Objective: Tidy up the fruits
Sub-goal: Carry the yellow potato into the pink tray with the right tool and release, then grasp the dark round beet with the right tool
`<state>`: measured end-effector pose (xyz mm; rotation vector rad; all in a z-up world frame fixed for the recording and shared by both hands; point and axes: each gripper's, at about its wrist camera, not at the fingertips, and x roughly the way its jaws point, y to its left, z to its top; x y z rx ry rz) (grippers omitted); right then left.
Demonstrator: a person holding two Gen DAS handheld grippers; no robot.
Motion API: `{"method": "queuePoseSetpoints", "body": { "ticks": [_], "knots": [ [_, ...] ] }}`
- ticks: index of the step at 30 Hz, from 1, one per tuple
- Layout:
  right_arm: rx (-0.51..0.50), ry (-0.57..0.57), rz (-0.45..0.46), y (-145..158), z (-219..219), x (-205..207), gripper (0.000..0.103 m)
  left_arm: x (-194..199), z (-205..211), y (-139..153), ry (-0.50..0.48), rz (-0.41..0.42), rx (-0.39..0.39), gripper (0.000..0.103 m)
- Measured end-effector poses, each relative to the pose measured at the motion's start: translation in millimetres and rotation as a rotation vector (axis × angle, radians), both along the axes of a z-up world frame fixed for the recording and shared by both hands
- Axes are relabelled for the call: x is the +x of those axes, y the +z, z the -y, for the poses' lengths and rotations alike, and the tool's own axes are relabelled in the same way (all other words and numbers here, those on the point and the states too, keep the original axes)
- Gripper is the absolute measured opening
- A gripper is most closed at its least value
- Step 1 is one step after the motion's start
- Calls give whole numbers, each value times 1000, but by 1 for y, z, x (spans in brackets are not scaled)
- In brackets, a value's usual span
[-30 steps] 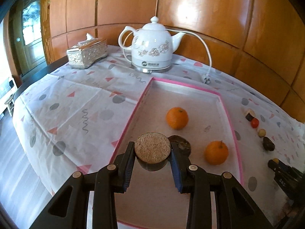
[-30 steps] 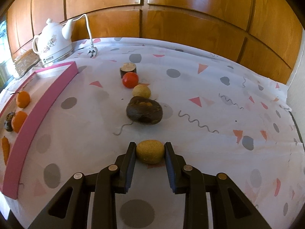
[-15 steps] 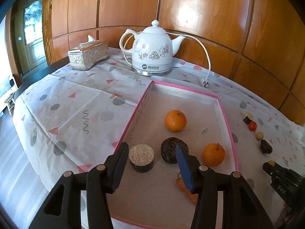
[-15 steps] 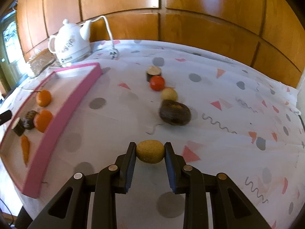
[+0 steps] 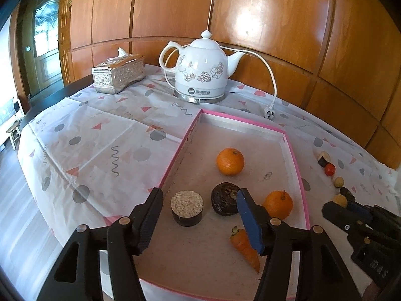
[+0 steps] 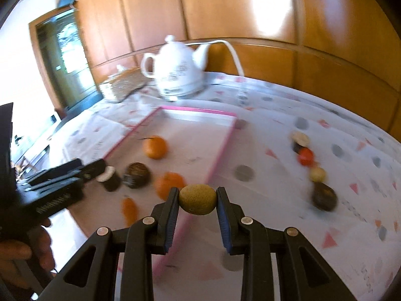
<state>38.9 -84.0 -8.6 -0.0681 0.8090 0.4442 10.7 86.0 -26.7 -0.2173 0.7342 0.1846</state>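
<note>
since a second ago the brown cork-topped piece (image 5: 186,208) has left my left gripper (image 5: 198,215) and now sits on the tray floor, jaws spread wide and pulled back above it, nothing between them. right gripper (image 6: 196,199) has swung from the bare tablecloth over toward the pink tray (image 5: 293,150), fingers clamped on the small tan round fruit (image 6: 197,199), held in the air just over the tray's right rim

in the tray, left wrist view: far orange (image 5: 230,161) mid-tray, dark round fruit (image 5: 225,202) just right of the cork-topped piece, near orange (image 5: 278,204) by the right wall, carrot (image 5: 245,247) at the front, partly behind my right finger

outside the tray, right wrist view, blurred: a row on the tablecloth (image 6: 275,200) with a cork-topped dark piece (image 6: 300,141), small red fruit (image 6: 305,156), small pale round one (image 6: 317,174), large dark fruit (image 6: 324,197)

white kettle (image 5: 203,75) and silver tissue box (image 5: 118,74) stand at the back, cord and plug (image 5: 269,113) lying beside the tray's far corner
</note>
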Motion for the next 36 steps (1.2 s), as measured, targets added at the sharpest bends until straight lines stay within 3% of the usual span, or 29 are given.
{"method": "queuePoseSetpoints", "body": {
  "ticks": [10,13,19,26,36],
  "knots": [
    [5,95,-31,-3,-40,5,30,-1,-4,0,13,1,-2,64],
    [11,100,-56,-7,-45,9,36,-2,-5,1,12,3,0,64],
    [28,73,-76,-13,-39,7,36,-3,-4,2,5,2,-5,64],
    [64,-57,-81,-14,-2,7,36,-2,8,4,-33,5,-8,64],
    [79,-315,-110,-25,84,12,36,0,29,6,-117,1,-8,64]
  ]
}}
